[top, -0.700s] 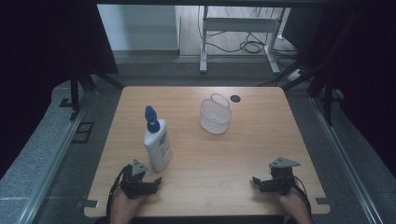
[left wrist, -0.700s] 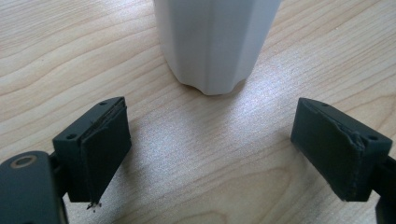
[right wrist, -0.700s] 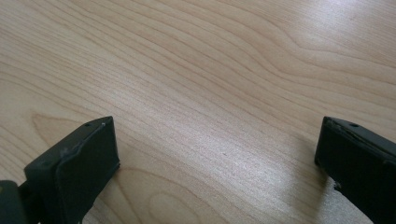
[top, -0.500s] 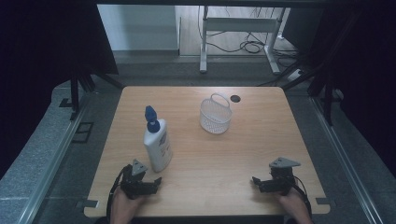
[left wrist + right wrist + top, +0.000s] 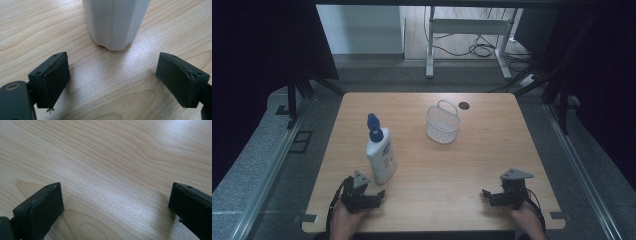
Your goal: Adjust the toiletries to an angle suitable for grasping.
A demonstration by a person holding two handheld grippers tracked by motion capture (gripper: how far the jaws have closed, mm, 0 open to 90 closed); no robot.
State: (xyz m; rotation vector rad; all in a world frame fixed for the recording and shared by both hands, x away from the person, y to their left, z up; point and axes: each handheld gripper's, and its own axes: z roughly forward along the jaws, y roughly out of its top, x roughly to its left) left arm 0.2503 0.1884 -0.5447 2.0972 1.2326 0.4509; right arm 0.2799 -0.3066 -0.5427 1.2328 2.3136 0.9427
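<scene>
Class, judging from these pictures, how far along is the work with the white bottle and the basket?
Nothing looks done: the white bottle stands upright on the table, apart from the basket. In hand: the left gripper sits open just before the bottle. Gripping and moving it remain. The right gripper rests open.

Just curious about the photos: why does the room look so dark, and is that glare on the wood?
High view: dim, dark surroundings, only the table lit. Left gripper view: a pale sheen on the wood before the white bottle, sharp fingers. Right gripper view: similar sheen at centre.
</scene>
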